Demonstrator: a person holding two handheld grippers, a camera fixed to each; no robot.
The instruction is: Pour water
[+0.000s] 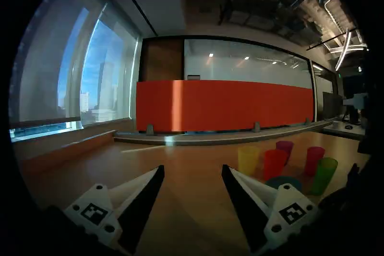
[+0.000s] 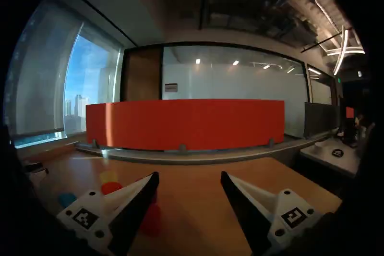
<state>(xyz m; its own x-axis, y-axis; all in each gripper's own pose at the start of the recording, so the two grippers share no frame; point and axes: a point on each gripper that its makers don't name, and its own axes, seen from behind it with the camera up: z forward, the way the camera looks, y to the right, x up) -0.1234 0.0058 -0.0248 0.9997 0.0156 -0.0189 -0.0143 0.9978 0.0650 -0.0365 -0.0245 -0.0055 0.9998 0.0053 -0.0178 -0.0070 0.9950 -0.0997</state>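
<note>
My left gripper (image 1: 192, 167) hangs low over the wooden table (image 1: 192, 152), its jaws standing apart with bare tabletop between them. Ahead of it and to the right, all upright on the table, stand a yellow cup (image 1: 248, 160) nearest the middle, an orange-red cup (image 1: 274, 164) just beside it, a purple cup (image 1: 284, 148) behind those two, a pink cup (image 1: 314, 159) farther right, and a green cup (image 1: 325, 174) at the near right. A low blue thing (image 1: 284, 182) sits in front of the orange-red cup, partly hidden by the finger on the right of the left gripper view; I cannot tell whether it is a cup or a dish. All of these stand apart from my fingers.

My right gripper (image 2: 189, 175) hangs over the same table, jaws apart and holding nothing. In the right gripper view the cups (image 2: 111, 187) lie low to the left and blurred: yellow and red patches beside the finger on that side, a blue one farther left, and a dim red shape partly behind that finger's tip. I cannot tell if any holds water.

Beyond the table's far edge runs an orange partition (image 1: 225, 104), with a window (image 1: 103, 88) on the left showing sky and towers. A desk (image 2: 331, 152) stands off to the right in the right gripper view
</note>
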